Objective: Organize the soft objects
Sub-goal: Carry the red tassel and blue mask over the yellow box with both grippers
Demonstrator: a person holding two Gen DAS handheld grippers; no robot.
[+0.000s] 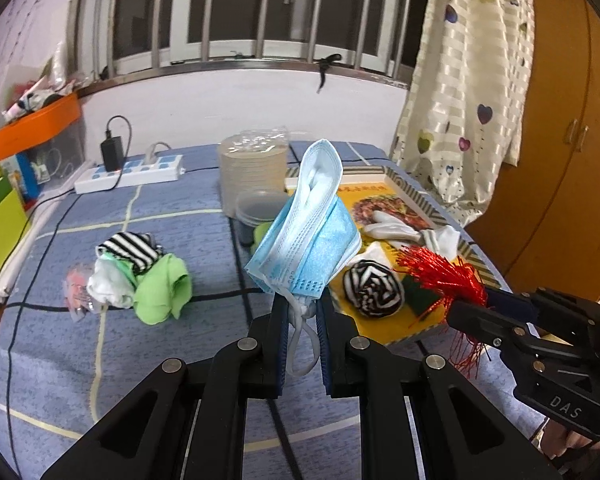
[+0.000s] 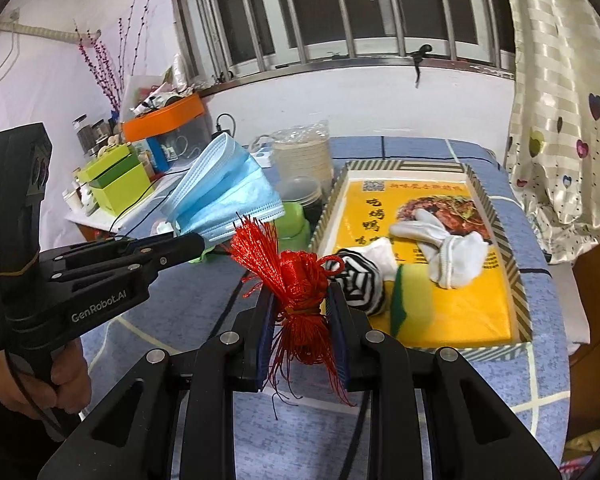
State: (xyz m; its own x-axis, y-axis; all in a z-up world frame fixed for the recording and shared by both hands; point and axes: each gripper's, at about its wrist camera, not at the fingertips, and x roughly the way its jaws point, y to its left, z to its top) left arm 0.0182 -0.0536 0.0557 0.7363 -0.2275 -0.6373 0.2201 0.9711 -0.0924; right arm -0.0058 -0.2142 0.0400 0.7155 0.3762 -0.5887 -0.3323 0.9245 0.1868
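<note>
**Step in hand.** You carry two soft items toward the tray (image 2: 496, 196), one in each gripper, both held clear above the blue quilted cloth (image 1: 160, 224).

- Left gripper (image 1: 302, 312): jaws pinching the face mask (image 1: 312, 236) low down, at its gathered bottom edge and ear loop (image 1: 300, 348). The mask stands up loosely above the pads and will flop, so bring it well over the tray wall before you let go.
- Right gripper (image 2: 300, 312): jaws pressed on the red tassel (image 2: 296, 280) at its bound waist. Its threads hang below the pads and could catch on the tray rim; lift them clear, and lower until they rest inside.
- Aim for the bare yellow floor at the near end, my judgement of the freest spot.

**Contents, by material.**

- Face mask: thin pleated blue and white sheet, folded, with stretchy white loops.
- Red tassel: glossy silky threads, fanned above the binding, stringy below, with a knotted cord on top.
- Tray: shallow rectangular box, striped walls, printed yellow floor.
- In the tray: a striped sock ball (image 2: 360, 284), black and white knit, rolled round; a sponge (image 2: 414, 300), yellow foam with green scouring face, standing tilted on edge; white gloves (image 2: 444, 248), limp knit, lying flat.
- Left on the cloth: a heap of clothes (image 1: 140, 276), green, white and striped, crumpled together.
</note>
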